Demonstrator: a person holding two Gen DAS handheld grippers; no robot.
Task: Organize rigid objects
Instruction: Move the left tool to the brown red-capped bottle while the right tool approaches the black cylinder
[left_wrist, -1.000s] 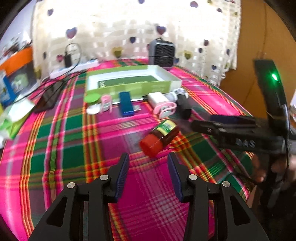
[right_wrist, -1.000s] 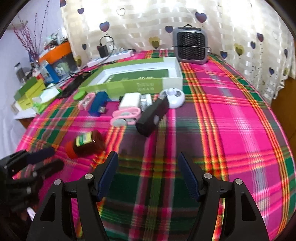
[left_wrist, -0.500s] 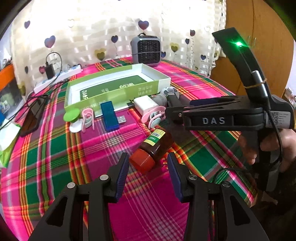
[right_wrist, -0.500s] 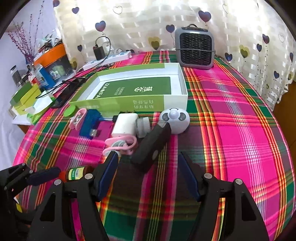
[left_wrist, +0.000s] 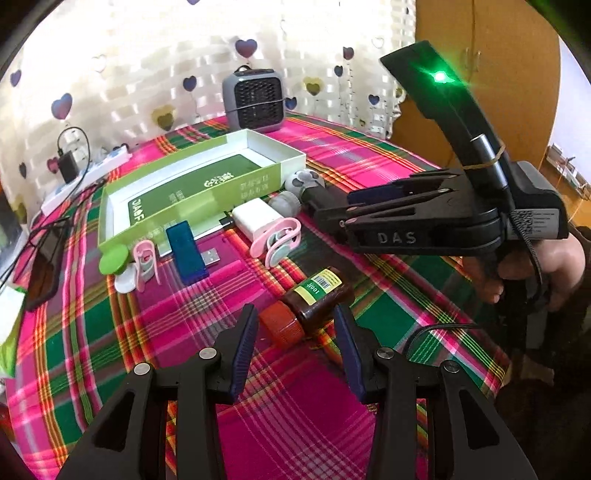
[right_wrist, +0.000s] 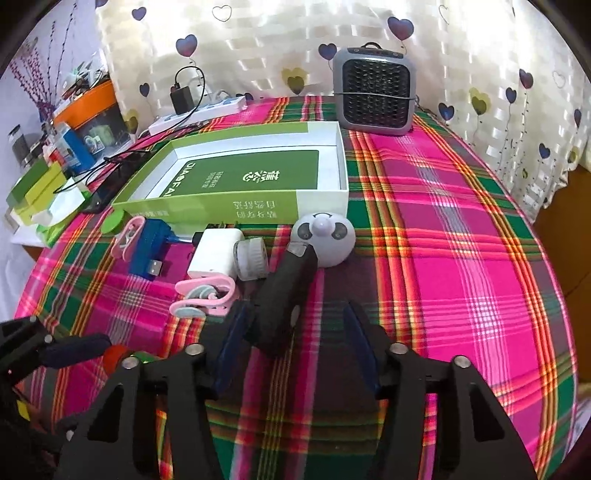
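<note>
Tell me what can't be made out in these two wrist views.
- Right wrist view: the brown bottle is mostly hidden behind the right gripper.
- Left wrist view: the black device is largely hidden by the right gripper.
- Both views: the green box print is too small to read.

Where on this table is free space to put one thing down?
Free: the plaid cloth right of the green box, from the grey fan to the near edge. The box is bare too. Crowded: before the box, around the white charger.
</note>
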